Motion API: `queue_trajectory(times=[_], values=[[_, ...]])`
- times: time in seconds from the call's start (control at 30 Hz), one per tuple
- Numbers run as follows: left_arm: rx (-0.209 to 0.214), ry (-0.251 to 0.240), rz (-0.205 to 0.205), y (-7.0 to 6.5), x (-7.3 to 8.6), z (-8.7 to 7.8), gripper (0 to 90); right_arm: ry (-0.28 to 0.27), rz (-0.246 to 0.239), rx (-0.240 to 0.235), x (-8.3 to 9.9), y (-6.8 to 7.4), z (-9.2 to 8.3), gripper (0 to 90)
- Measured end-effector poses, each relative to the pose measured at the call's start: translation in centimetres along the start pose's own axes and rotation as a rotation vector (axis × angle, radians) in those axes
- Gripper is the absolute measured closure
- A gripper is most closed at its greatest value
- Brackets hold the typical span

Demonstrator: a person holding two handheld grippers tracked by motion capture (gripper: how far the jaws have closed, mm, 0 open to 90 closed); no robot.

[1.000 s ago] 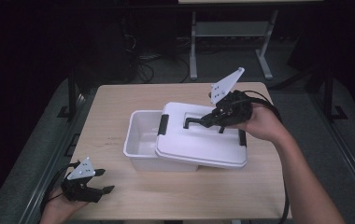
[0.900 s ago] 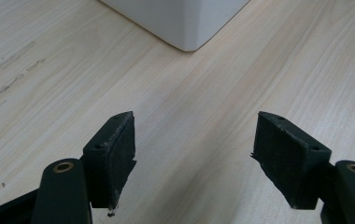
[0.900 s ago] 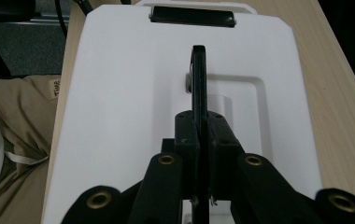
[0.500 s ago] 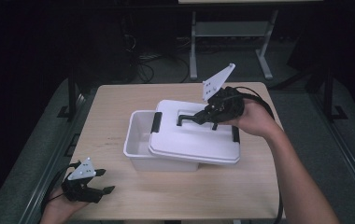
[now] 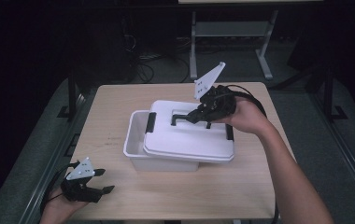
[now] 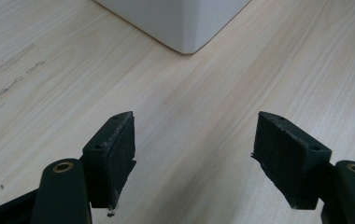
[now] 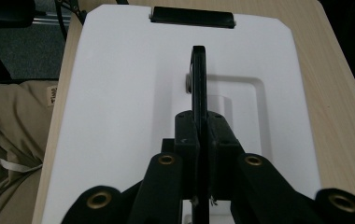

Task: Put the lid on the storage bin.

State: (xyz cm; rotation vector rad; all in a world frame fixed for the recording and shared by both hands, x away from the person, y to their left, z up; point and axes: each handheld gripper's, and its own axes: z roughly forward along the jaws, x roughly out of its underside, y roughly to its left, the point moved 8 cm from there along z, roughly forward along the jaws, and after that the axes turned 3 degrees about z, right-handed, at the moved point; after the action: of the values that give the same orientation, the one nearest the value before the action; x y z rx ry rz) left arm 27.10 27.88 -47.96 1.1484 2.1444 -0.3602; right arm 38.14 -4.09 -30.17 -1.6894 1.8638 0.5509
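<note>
Right tool [image 5: 199, 115] pinched on black lid handle [image 7: 199, 79]; white lid [image 5: 189, 137] held askew over white bin [image 5: 136, 140] at mid-tabletop [image 5: 259, 186]. Left tool [image 5: 98, 182] spread, idle near front-left corner. Risk: narrow grip on handle, likely lid swing or slip against bin rim.

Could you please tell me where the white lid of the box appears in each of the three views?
High view: the white lid lies askew over the box, mid-table.
Left gripper view: no lid; a white box corner at top.
Right gripper view: the lid spreads beneath the right tongs.
Shared landmark: the black lid handle.
</note>
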Motion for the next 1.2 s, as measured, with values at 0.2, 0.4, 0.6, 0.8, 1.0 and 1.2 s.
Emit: queue_trajectory(times=[0.2,0.4,0.6,0.8,1.0,1.2], values=[[-0.002,-0.007,-0.002,0.0,0.0,-0.1,29.1,0.008,-0.007,-0.01,-0.5,-0.2,0.7,84.3],[-0.004,-0.006,0.0,0.1,0.0,-0.3,29.2,0.005,-0.016,-0.023,-1.3,0.0,1.4,84.3],[-0.004,-0.006,0.001,0.1,0.0,-0.3,29.2,0.002,-0.027,-0.035,-2.0,-0.1,2.1,84.2],[-0.007,-0.017,-0.008,0.1,0.0,-0.5,29.2,0.0,-0.029,-0.046,-2.4,-0.1,2.7,84.2],[-0.004,-0.015,-0.008,0.1,0.1,-0.4,29.1,0.004,-0.033,-0.046,-2.7,-0.3,3.2,84.2],[-0.001,-0.011,-0.007,0.0,0.1,-0.3,28.9,0.0,-0.033,-0.056,-3.3,-0.5,3.9,84.2]])
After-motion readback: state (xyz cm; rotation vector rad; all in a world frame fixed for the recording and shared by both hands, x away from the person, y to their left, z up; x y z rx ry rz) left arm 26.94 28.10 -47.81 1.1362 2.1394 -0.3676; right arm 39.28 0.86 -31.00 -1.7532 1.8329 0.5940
